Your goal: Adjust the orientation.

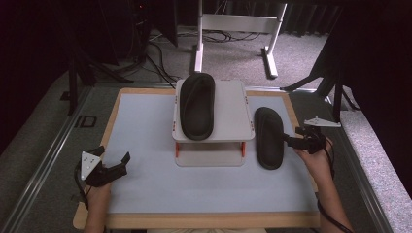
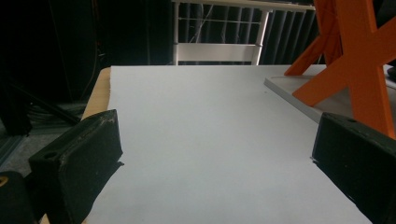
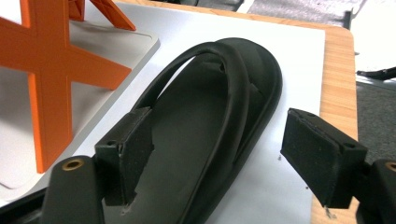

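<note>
Right claw (image 3: pixel 215 158), wide open and empty, straddles the black sandal's (image 3: pixel 205 126) outer edge.

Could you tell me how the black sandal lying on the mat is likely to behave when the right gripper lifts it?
The black sandal looks like moulded foam, so probably light. Gripped at its edge by the open right gripper, the long sole may sag somewhat. Its matte surface should resist slipping.

One black sandal (image 1: pixel 197 106) atop the small rack (image 1: pixel 233 127), another sandal (image 1: pixel 269 138) beside right tool (image 1: pixel 297 141).

a lab – black curtains (image 1: pixel 43 43), floor cables (image 1: pixel 160 58), grey carpet (image 1: pixel 233 63).
</note>
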Tool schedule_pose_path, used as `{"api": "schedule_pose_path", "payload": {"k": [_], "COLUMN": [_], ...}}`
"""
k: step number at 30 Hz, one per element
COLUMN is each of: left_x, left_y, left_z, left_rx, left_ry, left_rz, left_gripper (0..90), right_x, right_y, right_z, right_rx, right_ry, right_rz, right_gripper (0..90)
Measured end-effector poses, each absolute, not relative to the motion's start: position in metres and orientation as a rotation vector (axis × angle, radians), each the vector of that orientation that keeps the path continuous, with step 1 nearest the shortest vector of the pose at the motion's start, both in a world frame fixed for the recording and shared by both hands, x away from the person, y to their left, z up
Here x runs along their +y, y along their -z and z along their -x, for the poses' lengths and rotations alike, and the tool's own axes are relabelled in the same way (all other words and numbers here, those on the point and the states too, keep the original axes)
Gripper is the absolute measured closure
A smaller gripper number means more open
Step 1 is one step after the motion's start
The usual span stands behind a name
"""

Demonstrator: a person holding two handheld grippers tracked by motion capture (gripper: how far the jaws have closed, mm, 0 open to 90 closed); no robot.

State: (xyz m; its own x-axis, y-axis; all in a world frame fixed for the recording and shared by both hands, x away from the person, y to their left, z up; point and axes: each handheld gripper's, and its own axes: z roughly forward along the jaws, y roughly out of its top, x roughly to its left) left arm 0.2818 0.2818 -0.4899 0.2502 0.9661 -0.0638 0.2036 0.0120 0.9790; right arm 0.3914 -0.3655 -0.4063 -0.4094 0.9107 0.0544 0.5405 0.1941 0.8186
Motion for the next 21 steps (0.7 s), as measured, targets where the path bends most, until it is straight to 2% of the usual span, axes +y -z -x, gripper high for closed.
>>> {"api": "schedule_pose_path", "payload": {"k": [10,12,15,17,21], "left_x": [0.28,0.28,0.28,0.28,0.28], "left_y": [0.49,0.49,0.49,0.49,0.49], "left_z": [-0.281,-0.281,-0.281,-0.282,-0.281], "left_rx": [1.167,1.17,1.171,1.17,1.166], "left_ry": [-0.903,-0.905,-0.904,-0.902,-0.875], "left_rz": [-1.441,-1.439,-1.442,-1.443,-1.44], "left_gripper": [1.2,1.2,1.2,1.2,1.2], "right_x": [-0.363,-0.363,-0.362,-0.36,-0.358], "right_y": [0.395,0.393,0.391,0.391,0.395], "right_z": [-0.42,-0.426,-0.431,-0.441,-0.455], "right_rx": [2.149,2.16,2.16,2.202,2.276], "right_ry": [-1.057,-1.062,-1.04,-1.002,-0.955], "right_rz": [-1.358,-1.341,-1.344,-1.357,-1.378], "right_gripper": [25.9,33.6,33.6,37.3,36.7]}}
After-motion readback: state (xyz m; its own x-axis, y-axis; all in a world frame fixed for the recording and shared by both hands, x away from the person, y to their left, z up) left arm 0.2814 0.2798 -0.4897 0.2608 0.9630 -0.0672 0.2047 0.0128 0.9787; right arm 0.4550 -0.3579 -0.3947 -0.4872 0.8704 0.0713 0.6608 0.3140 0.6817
